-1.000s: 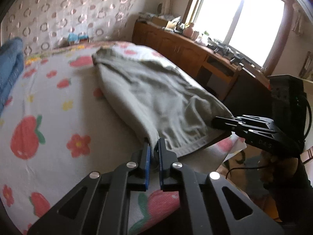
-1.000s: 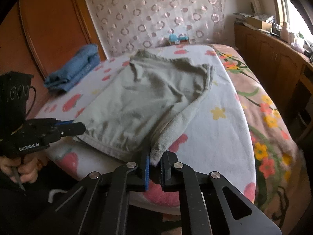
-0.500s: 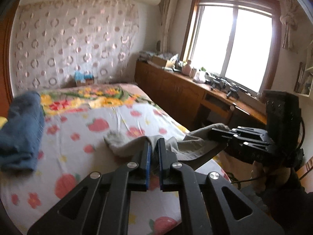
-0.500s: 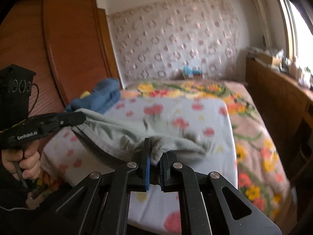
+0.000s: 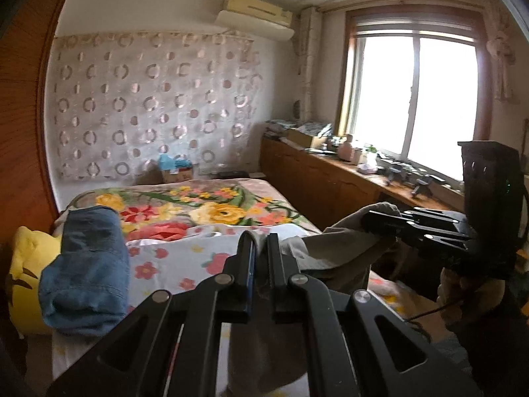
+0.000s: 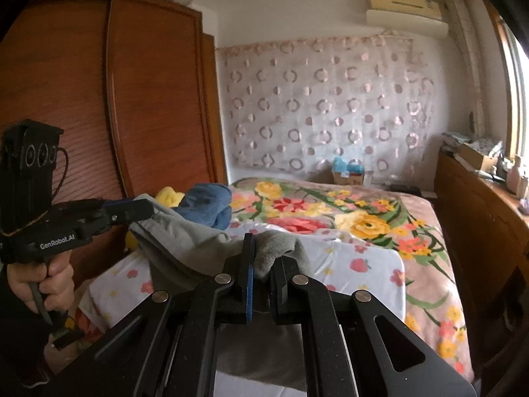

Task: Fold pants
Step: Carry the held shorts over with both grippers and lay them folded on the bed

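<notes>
Pants [image 5: 340, 248]: grey-green, soft knit; held up in the air above the near end of the bed [image 5: 185, 258], stretched between the two grippers, the cloth sagging and bunched between them.

Left wrist view
- Left gripper [image 5: 259, 248]: jaws closed on a fold of the pants; blue pad on the inner face of the left finger.
- Right gripper [image 5: 380, 221]: seen from the side at right, jaws clamped on the far corner of the pants.
- Cloth below the fingers: hung down behind the gripper frame, dark and shadowed.
- Only in this view: window [image 5: 416, 106], bright and overexposed; long wooden cabinet [image 5: 317, 178] under it with small cluttered items; yellow cushion [image 5: 23, 264] under a folded blue garment [image 5: 89, 271] at the left side of the bed.
- Writing: none legible.

Right wrist view
- Right gripper [image 6: 264, 251]: jaws closed on a bunched grey corner of the pants [image 6: 185, 241].
- Left gripper [image 6: 139, 210]: at left, held by a bare hand [image 6: 43, 281], jaws shut on the other end of the pants.
- Only in this view: tall wooden wardrobe [image 6: 109, 99] beside the bed; three round lenses on the left gripper's upright housing.
- Writing: "GenRobot.AI" in white on the left gripper's body.
- Shared by both views: floral bedspread [image 6: 357, 218], strawberry-print sheet [image 6: 363, 264], circle-patterned wall hanging [image 6: 324, 106], air conditioner [image 6: 403, 6].
</notes>
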Demonstrator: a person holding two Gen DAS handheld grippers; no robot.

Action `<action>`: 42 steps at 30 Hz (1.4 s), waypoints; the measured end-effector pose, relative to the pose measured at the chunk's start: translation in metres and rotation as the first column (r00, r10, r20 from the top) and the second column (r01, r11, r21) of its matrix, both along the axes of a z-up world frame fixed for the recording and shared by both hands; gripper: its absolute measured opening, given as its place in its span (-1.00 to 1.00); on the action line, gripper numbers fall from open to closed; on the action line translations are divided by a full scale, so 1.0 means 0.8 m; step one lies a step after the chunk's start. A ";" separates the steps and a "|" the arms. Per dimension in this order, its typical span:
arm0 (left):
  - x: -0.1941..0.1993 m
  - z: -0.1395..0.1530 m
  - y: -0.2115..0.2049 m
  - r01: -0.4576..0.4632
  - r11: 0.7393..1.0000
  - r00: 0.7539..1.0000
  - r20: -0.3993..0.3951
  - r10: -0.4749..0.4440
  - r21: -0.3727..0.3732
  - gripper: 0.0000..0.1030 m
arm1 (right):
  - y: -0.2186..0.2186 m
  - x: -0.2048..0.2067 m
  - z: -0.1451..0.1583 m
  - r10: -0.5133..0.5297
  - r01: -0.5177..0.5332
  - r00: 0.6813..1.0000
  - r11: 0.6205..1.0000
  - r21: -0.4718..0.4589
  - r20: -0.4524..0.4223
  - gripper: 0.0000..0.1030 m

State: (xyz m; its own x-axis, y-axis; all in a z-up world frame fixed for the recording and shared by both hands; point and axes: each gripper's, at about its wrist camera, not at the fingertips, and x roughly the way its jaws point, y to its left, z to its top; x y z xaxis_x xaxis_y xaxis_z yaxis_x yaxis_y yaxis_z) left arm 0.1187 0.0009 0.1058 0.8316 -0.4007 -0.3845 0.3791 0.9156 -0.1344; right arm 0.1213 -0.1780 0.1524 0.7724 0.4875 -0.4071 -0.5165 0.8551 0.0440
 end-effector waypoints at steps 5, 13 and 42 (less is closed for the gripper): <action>0.050 0.021 0.010 -0.043 0.999 0.999 0.032 0.042 0.020 -0.95 | 0.021 0.060 0.006 -0.018 0.018 1.000 0.999 -0.032 -0.006 -0.92; 0.064 0.022 0.018 -0.041 0.997 0.999 0.030 0.039 0.071 -0.95 | 0.041 0.109 0.031 -0.056 0.058 0.998 0.996 -0.067 0.024 -0.92; -0.064 -0.150 0.008 0.066 0.985 0.977 -0.212 -0.031 0.160 -0.94 | 0.049 -0.004 -0.183 -0.038 0.020 0.952 0.998 -0.062 -0.305 -0.92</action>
